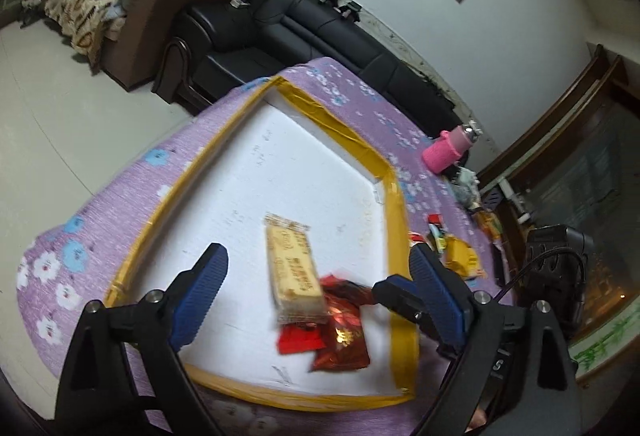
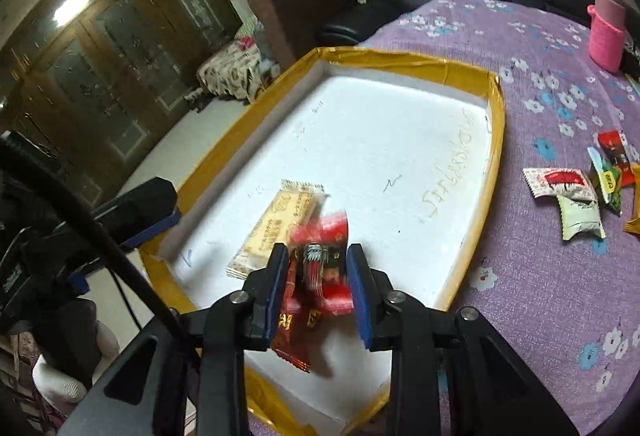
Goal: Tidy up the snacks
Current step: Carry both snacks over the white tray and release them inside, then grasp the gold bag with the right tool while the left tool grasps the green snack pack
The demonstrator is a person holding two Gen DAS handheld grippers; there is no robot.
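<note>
A white foam tray [image 1: 304, 172] with a yellow taped rim lies on the purple flowered cloth; it also shows in the right wrist view [image 2: 400, 124]. In it lie a tan wafer pack [image 1: 294, 268] [image 2: 280, 224] and a dark red packet [image 1: 344, 344] [image 2: 292, 332]. My left gripper [image 1: 316, 268] is open and empty above the tray. My right gripper [image 2: 318, 256] hangs over the tray's near end, jaws partly apart, with a blurred small red snack pack [image 2: 326, 268] between them; the pack looks loose. The right gripper's fingers [image 1: 400, 300] show beside the tray's right rim.
Several loose snack packs [image 2: 576, 192] lie on the cloth right of the tray, also seen in the left wrist view [image 1: 456, 248]. A pink covered bottle [image 2: 606, 32] [image 1: 450, 150] stands at the far right. A black sofa [image 1: 320, 36] is behind the table.
</note>
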